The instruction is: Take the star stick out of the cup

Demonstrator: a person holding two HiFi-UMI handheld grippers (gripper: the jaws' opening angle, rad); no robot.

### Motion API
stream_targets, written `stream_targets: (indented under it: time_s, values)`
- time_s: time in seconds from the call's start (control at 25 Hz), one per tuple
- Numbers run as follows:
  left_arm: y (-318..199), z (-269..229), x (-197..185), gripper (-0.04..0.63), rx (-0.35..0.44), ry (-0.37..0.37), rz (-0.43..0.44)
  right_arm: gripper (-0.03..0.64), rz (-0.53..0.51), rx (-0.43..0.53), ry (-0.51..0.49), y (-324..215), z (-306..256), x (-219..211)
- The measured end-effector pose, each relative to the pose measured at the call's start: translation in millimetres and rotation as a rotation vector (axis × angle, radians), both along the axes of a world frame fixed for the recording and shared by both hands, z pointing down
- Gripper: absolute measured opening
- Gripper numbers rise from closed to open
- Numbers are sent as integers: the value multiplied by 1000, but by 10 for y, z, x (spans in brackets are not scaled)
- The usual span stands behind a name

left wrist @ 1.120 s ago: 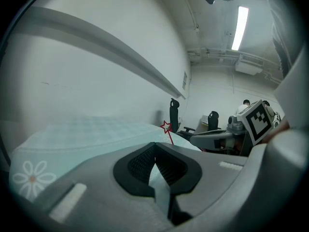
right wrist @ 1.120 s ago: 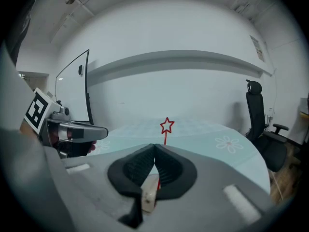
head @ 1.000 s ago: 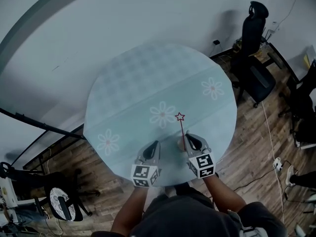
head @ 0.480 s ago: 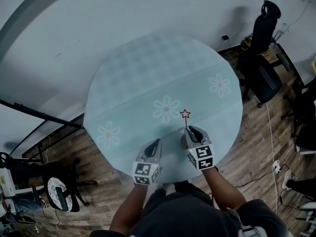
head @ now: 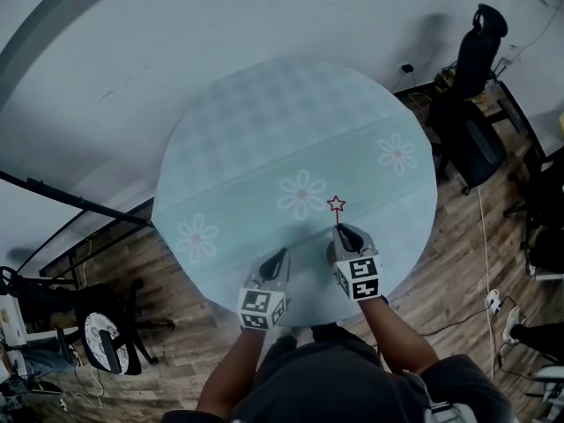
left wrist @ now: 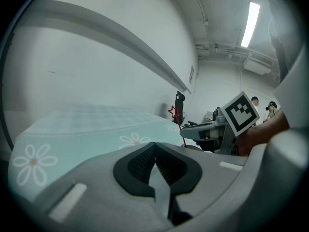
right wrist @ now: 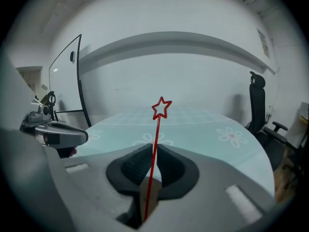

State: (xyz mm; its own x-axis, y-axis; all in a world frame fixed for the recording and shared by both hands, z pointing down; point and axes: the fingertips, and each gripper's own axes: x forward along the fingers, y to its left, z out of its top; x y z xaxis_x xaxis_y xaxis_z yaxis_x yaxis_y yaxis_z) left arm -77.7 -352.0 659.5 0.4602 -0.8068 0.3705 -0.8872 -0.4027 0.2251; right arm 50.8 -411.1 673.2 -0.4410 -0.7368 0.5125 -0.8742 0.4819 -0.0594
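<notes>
A thin red star stick (head: 336,205) stands up over the near right part of the round table (head: 264,130), which wears a pale teal daisy cloth. My right gripper (head: 342,233) is shut on its shaft, and the star (right wrist: 161,108) rises above the jaws. The star stick (left wrist: 174,113) also shows in the left gripper view, next to my right gripper (left wrist: 186,133). A small pale shape, possibly the cup (head: 330,254), peeks out at that gripper's left side, mostly hidden. My left gripper (head: 280,257) hovers over the table's near edge, shut and holding nothing.
Black office chairs (head: 471,139) stand on the wooden floor to the right of the table. Another chair (head: 106,351) is at the lower left. Cables (head: 480,236) run over the floor at the right. A white wall (head: 176,25) lies behind the table.
My right gripper has shifted a little away from me with the stick, and less of the shaft shows ahead of its jaws. The left gripper has barely moved.
</notes>
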Motion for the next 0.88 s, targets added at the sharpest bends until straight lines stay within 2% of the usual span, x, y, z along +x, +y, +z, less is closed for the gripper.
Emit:
stream_targets:
  time_s: [0.32, 0.6, 0.88]
  values:
    - [-14, -23, 32, 5, 3, -2, 4, 23, 6, 17, 5, -20, -19, 34]
    - [52, -66, -7, 5, 10, -12, 26, 21, 29, 84, 14, 11, -156, 8]
    - [125, -289, -13, 3, 55, -8, 51, 21, 61, 167, -8, 154, -499, 9]
